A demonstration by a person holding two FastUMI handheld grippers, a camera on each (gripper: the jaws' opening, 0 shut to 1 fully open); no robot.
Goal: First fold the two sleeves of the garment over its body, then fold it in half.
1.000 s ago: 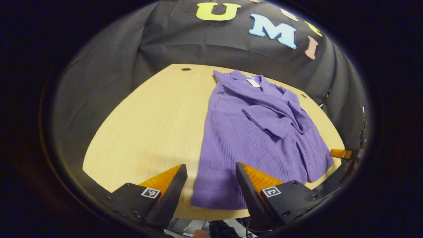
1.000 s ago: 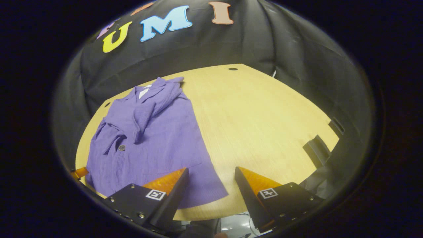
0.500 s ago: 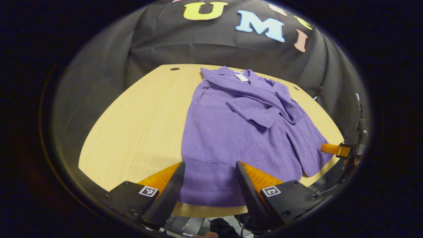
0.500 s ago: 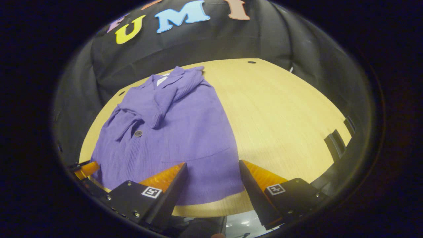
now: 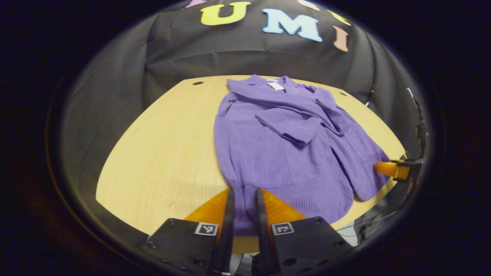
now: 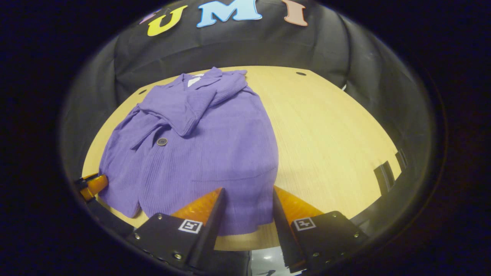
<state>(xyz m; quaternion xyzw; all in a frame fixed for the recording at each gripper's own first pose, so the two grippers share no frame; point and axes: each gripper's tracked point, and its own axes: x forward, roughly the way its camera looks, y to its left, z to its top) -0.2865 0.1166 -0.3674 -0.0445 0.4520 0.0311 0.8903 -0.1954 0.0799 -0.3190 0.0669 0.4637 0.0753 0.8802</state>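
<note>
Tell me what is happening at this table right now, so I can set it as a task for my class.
A person holding two pairs of tongs is folding a purple ribbed knit cardigan that lies flat on a pale wooden table. Both sleeves are already folded across its body. The left tongs have nearly closed on the hem nearest the person, with fabric between the fingers. The right tongs are open, with the hem's other corner lying between their fingers. Folding the cardigan in half looks like the next step.

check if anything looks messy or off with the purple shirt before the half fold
The purple shirt lies slightly askew on the table. Its two folded sleeves overlap unevenly, bunched near the collar, and the hem looks uneven. Nothing looks damaged.
</note>
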